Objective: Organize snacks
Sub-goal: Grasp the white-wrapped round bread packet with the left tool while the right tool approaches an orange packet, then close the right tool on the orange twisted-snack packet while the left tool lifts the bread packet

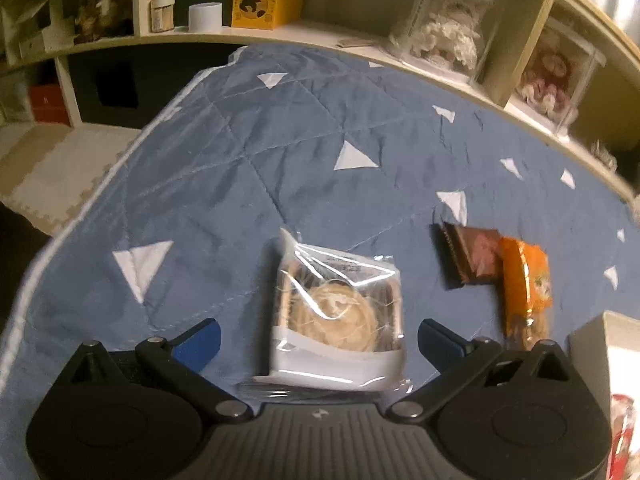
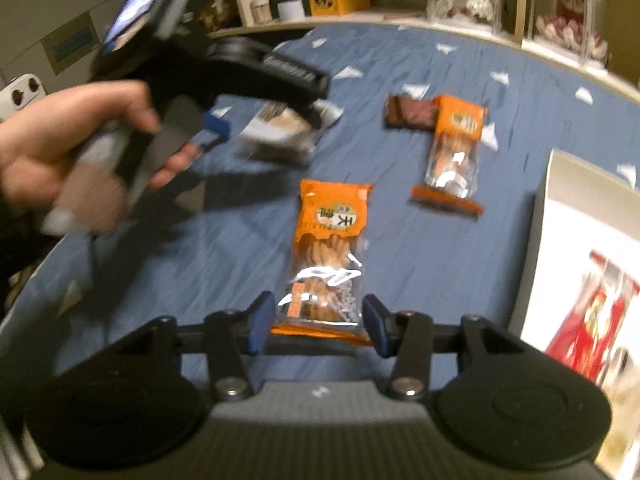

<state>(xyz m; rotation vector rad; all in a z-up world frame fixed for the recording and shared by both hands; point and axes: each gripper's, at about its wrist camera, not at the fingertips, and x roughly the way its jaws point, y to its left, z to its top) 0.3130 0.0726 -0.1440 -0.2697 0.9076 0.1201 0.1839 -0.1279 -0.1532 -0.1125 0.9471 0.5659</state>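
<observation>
My left gripper (image 1: 319, 340) is open, its blue fingers wide on either side of a clear cookie packet (image 1: 336, 312) lying on the blue quilt (image 1: 240, 160); neither finger touches it. My right gripper (image 2: 317, 320) has its blue pads against both sides of the near end of an orange cracker packet (image 2: 330, 256) on the quilt (image 2: 400, 264). A second orange packet (image 2: 454, 148) and a brown packet (image 2: 412, 112) lie farther off; both also show in the left wrist view as the orange packet (image 1: 524, 280) and the brown packet (image 1: 472, 254). The left gripper with the hand (image 2: 224, 92) hovers over the cookie packet (image 2: 280, 136).
A white box (image 2: 580, 248) at the right holds a red packet (image 2: 592, 320); its corner shows in the left wrist view (image 1: 600, 344). Cream shelves (image 1: 280, 32) with a yellow box (image 1: 264, 6) and clear doll cases (image 1: 448, 20) run behind the quilt. The floor (image 1: 52, 168) lies left.
</observation>
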